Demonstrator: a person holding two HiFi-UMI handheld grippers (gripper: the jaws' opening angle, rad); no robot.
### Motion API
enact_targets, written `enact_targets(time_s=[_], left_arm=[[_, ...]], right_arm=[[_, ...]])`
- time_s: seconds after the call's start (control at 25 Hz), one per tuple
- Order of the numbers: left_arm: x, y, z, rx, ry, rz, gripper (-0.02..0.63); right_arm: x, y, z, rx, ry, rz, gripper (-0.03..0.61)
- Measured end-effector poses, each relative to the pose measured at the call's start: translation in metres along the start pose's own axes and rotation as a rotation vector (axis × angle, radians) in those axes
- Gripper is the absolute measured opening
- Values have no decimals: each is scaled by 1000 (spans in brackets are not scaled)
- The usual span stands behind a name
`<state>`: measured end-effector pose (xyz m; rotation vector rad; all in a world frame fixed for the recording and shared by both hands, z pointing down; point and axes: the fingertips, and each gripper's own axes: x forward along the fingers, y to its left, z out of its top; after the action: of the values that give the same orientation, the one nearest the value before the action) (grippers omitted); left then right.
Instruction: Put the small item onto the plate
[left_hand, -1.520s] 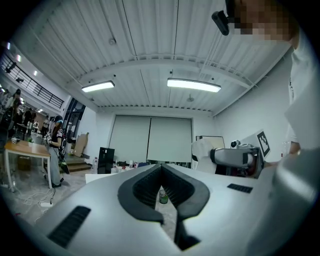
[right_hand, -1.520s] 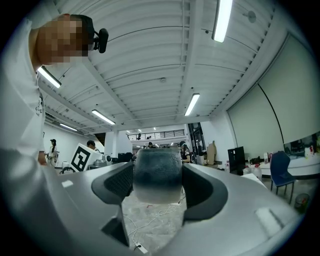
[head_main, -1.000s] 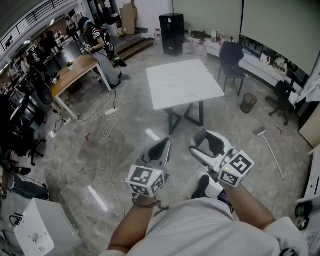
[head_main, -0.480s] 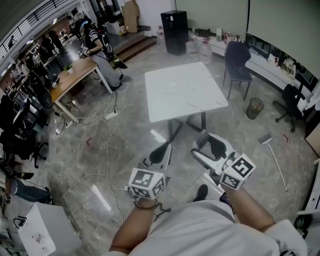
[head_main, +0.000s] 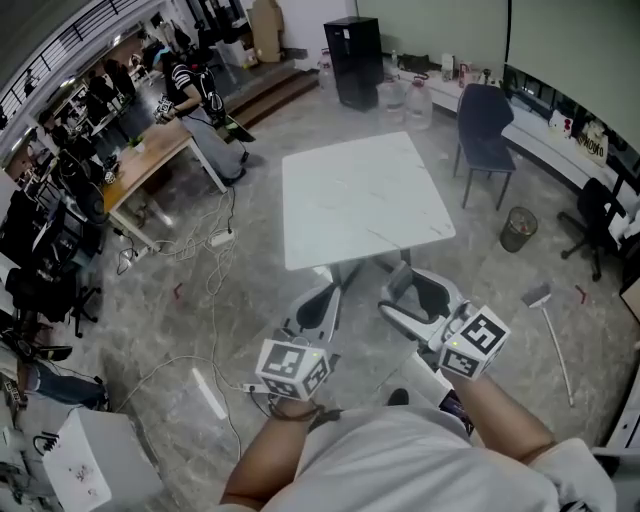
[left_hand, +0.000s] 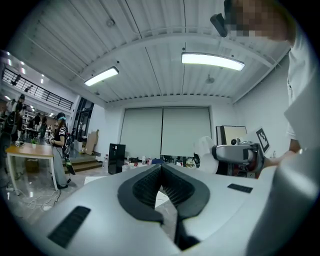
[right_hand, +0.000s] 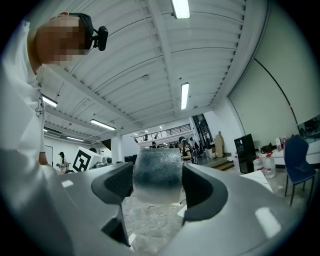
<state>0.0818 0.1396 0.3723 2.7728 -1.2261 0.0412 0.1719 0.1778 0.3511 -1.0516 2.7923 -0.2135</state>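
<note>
Frosted and translucent, with a grey tint, the small frosted translucent item (right_hand: 157, 172) is sitting between the two dark-padded jaws of the right gripper (right_hand: 157, 186). In the right gripper view both pads are pressing against its sides, so this gripper is clamping the item and holding it in the air. In the head view the right gripper (head_main: 395, 288) is hanging over the grey marbled floor (head_main: 200, 330), on the person's side of the white square table (head_main: 365, 200) and short of its near edge. From that angle the item itself is too hard to make out.

Just beside it, the left gripper (head_main: 325, 300) is also hovering over the floor. The left gripper view is showing the left gripper (left_hand: 161, 170) with its ribbed black pads meeting at the tips and nothing between them. Each gripper is carrying a cube with square markers, the left one (head_main: 293, 368) and the right one (head_main: 475, 343).

Beyond the white table a dark blue chair (head_main: 487, 120) and a black cabinet (head_main: 352, 48) are standing. A wooden table (head_main: 150, 160) is standing to the left with a person (head_main: 195, 85) beside it, and white cables (head_main: 200, 240) are trailing across the floor.
</note>
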Motion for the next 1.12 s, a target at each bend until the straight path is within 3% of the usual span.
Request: enact_targets(time_s=[0.4,0.72,0.88,1.12], left_arm=[[61,35,1,-11,-3,18,6],[124,87,5,-32,-9,-19,7],[156,125,11,-63,-10,-47,7],[181,210,27,-40,-6,-80,6]], right_arm=[[31,-62,6,21,0,14,298],[79,-122,15,2,-1,-37,298],[117,-156,21,2,2,-62,298],[208,-182,27,-6,4,-84,298]])
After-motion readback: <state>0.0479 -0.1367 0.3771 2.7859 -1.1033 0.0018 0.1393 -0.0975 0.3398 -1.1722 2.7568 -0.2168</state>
